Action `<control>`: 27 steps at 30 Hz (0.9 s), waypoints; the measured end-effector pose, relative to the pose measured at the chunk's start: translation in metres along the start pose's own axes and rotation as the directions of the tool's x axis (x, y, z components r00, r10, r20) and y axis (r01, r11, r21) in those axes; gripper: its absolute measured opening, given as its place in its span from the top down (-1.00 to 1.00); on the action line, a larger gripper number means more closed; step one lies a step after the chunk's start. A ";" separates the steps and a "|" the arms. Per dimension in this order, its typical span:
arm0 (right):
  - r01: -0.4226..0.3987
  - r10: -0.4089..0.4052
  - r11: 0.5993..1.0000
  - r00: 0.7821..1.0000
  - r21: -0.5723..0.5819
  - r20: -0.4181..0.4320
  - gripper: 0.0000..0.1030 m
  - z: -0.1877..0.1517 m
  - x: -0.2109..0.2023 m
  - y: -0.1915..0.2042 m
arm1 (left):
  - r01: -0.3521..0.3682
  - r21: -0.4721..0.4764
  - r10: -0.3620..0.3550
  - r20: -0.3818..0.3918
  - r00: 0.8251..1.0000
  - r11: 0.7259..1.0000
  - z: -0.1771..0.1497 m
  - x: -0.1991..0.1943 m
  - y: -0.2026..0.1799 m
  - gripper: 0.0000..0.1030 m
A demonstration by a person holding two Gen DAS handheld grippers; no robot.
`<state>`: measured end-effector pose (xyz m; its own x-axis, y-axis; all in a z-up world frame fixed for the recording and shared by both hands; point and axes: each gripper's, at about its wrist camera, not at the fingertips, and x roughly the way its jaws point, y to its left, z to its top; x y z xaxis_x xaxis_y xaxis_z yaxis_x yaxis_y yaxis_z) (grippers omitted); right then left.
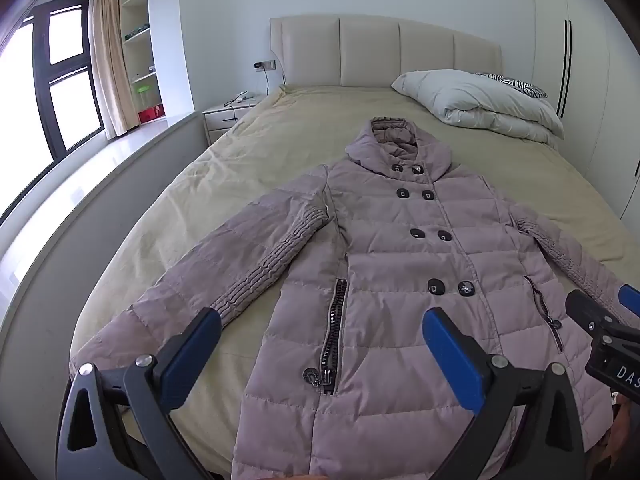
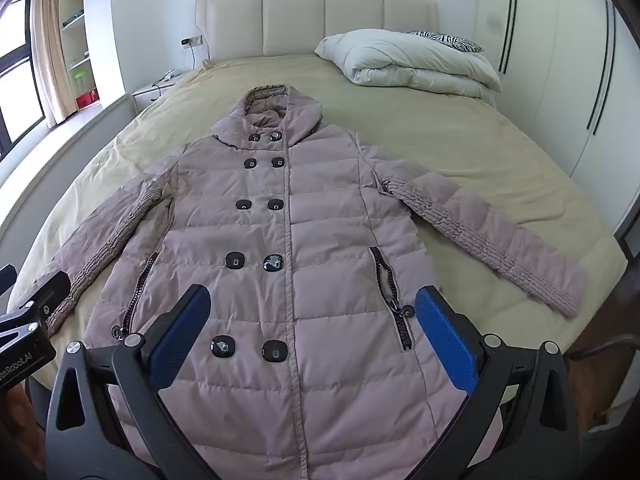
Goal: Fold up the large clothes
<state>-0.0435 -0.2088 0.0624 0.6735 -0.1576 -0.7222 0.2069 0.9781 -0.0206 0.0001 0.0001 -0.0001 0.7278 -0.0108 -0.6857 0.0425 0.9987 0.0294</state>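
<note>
A mauve quilted hooded coat (image 1: 400, 248) lies flat and face up on the bed, buttoned, hood toward the headboard, both sleeves spread out to the sides. It also shows in the right wrist view (image 2: 304, 240). My left gripper (image 1: 322, 324) is open and empty, held above the coat's lower left part near the zip pocket. My right gripper (image 2: 312, 304) is open and empty above the coat's lower middle. The right gripper's body shows at the right edge of the left wrist view (image 1: 604, 332).
The bed has a beige sheet (image 1: 280, 132) and a padded headboard (image 1: 384, 52). A folded white duvet (image 1: 480, 100) lies at the far right. A nightstand (image 1: 228, 114), shelves and a window stand to the left; wardrobe doors (image 2: 560, 60) to the right.
</note>
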 end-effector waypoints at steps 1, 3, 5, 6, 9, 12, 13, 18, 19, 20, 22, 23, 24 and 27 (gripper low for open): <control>-0.001 0.001 1.000 1.000 0.000 -0.001 -1.00 0.000 0.000 0.000 | -0.001 0.001 0.001 0.002 1.000 1.000 0.000 0.000 0.000 -1.00; -0.005 0.005 1.000 1.000 0.000 -0.002 -1.00 0.000 0.001 -0.001 | -0.002 0.001 0.002 0.004 1.000 1.000 0.000 0.000 0.000 -1.00; -0.005 0.005 1.000 1.000 -0.003 -0.003 -1.00 0.000 0.000 -0.001 | -0.003 0.004 0.003 0.005 1.000 1.000 0.000 0.000 0.000 -1.00; -0.005 0.005 1.000 1.000 -0.004 -0.002 -1.00 0.000 0.000 -0.002 | -0.003 0.003 0.003 0.005 1.000 1.000 0.000 0.000 0.000 -1.00; -0.006 0.006 1.000 1.000 -0.004 0.000 -1.00 -0.002 -0.002 0.001 | -0.005 0.005 0.005 0.005 1.000 1.000 0.000 0.000 0.000 -1.00; -0.002 0.002 1.000 1.000 -0.008 -0.007 -1.00 -0.001 -0.001 0.003 | -0.005 0.005 0.005 0.005 1.000 1.000 0.000 0.000 -0.001 -1.00; -0.002 0.002 1.000 1.000 -0.009 -0.007 -1.00 -0.001 -0.001 0.003 | -0.004 0.004 0.004 0.005 1.000 1.000 0.000 0.000 -0.001 -1.00; -0.007 0.007 1.000 1.000 -0.008 -0.011 -1.00 -0.001 0.003 0.003 | -0.005 0.005 0.005 0.004 1.000 1.000 0.000 0.000 -0.001 -1.00; -0.007 0.007 1.000 1.000 -0.008 -0.011 -1.00 -0.001 0.003 0.003 | -0.005 0.004 0.005 0.004 1.000 1.000 0.000 0.000 -0.001 -1.00; -0.007 0.007 1.000 1.000 -0.007 -0.011 -1.00 -0.001 0.002 0.003 | -0.005 0.005 0.005 0.005 1.000 1.000 0.000 0.000 0.000 -1.00; -0.006 0.006 1.000 1.000 -0.007 -0.012 -1.00 -0.001 0.003 0.003 | -0.005 0.004 0.005 0.003 1.000 1.000 0.000 0.000 -0.001 -1.00; -0.006 0.006 1.000 1.000 -0.006 -0.012 -1.00 -0.001 0.002 0.003 | -0.005 0.004 0.005 0.003 1.000 1.000 0.000 0.000 -0.001 -1.00; -0.008 0.008 1.000 1.000 -0.008 -0.014 -1.00 0.000 0.003 0.002 | -0.005 0.004 0.005 0.002 1.000 1.000 0.000 0.000 -0.002 -1.00; -0.009 0.009 1.000 1.000 -0.008 -0.016 -1.00 -0.002 0.004 0.005 | -0.006 0.005 0.006 0.001 1.000 1.000 0.000 0.000 -0.003 -1.00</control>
<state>-0.0411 -0.2041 0.0584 0.6642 -0.1464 -0.7331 0.1948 0.9807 -0.0194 -0.0006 -0.0027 -0.0002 0.7290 -0.0050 -0.6845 0.0419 0.9984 0.0373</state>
